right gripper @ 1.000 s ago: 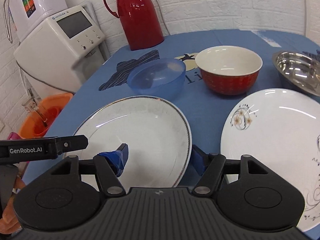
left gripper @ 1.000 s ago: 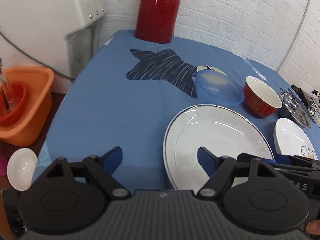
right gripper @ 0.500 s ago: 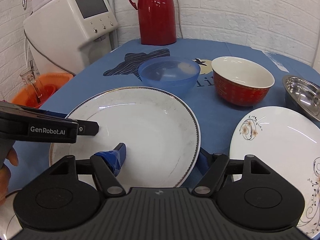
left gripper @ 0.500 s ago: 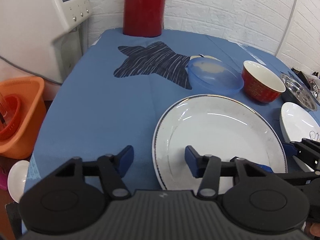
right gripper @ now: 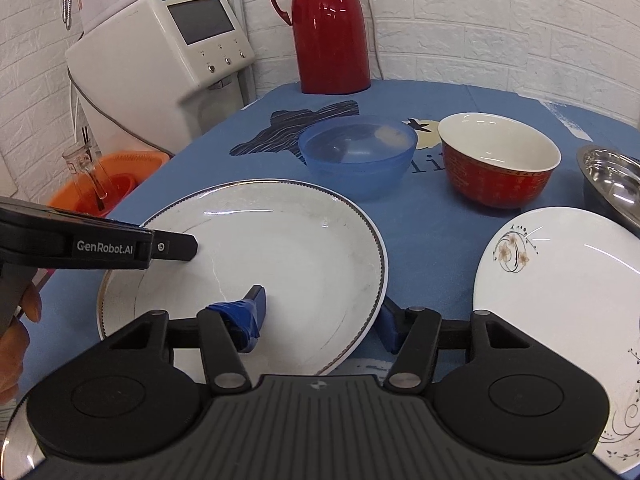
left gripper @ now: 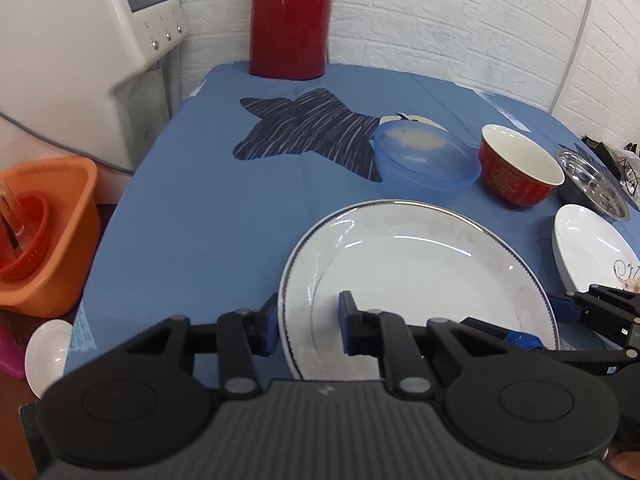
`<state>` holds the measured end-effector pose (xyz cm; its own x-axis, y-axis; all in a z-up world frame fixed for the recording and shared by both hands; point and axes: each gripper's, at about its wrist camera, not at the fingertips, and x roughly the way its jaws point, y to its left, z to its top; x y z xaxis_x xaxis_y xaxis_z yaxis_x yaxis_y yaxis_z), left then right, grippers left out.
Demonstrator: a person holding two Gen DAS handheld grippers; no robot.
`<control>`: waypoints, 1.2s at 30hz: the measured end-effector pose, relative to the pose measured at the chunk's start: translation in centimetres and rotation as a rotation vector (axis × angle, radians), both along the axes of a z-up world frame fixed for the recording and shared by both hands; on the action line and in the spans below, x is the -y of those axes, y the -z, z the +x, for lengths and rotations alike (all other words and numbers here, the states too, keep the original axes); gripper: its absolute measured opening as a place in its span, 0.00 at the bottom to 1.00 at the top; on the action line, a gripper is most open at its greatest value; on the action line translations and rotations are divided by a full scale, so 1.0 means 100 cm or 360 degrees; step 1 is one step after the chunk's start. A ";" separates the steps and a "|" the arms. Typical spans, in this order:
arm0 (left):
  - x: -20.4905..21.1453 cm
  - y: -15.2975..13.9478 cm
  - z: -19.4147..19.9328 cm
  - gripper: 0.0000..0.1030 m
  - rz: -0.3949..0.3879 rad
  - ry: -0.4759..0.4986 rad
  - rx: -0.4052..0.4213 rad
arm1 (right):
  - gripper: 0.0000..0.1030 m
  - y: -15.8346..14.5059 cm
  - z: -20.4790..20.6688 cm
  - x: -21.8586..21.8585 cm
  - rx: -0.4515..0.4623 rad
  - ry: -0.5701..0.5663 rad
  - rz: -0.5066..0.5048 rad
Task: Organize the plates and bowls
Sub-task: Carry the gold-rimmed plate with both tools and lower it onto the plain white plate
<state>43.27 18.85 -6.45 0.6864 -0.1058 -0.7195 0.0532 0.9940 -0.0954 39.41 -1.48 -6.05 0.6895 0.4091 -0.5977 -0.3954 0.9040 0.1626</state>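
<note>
A large white plate (left gripper: 420,272) (right gripper: 280,256) with a dark beaded rim lies near the front of the blue tablecloth (left gripper: 208,208). My left gripper (left gripper: 308,322) is open with a narrow gap. It straddles the plate's left rim, one pad outside and one over the well. My right gripper (right gripper: 320,318) is open wider and straddles the plate's right rim. Behind the plate stand a blue plastic bowl (left gripper: 424,160) (right gripper: 356,156), a red bowl (left gripper: 520,172) (right gripper: 496,168) and a steel bowl (left gripper: 592,180) (right gripper: 612,184). A flowered white plate (right gripper: 568,300) (left gripper: 592,248) lies to the right.
A red thermos (left gripper: 288,20) (right gripper: 332,28) stands at the table's back. A white water dispenser (left gripper: 80,40) (right gripper: 168,60) stands off the left edge, with an orange basin (left gripper: 48,232) below it. A person's hand (right gripper: 16,320) holds the left gripper.
My left gripper's fingers have closed in from wide apart to a narrow gap around the plate's left rim. The right gripper has stayed astride the right rim, slightly narrower.
</note>
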 end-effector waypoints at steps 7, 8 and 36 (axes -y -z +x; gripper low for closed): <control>-0.001 -0.012 -0.006 0.12 -0.0006 -0.0014 0.0038 | 0.43 -0.013 -0.006 0.000 0.0024 -0.0002 0.0006; -0.001 -0.015 -0.008 0.12 -0.0005 -0.0018 0.0043 | 0.43 -0.015 -0.008 0.001 0.0032 -0.0002 0.0012; 0.010 -0.010 -0.203 0.12 0.0019 -0.0099 0.0114 | 0.47 -0.004 -0.154 0.010 0.0000 -0.0064 0.0184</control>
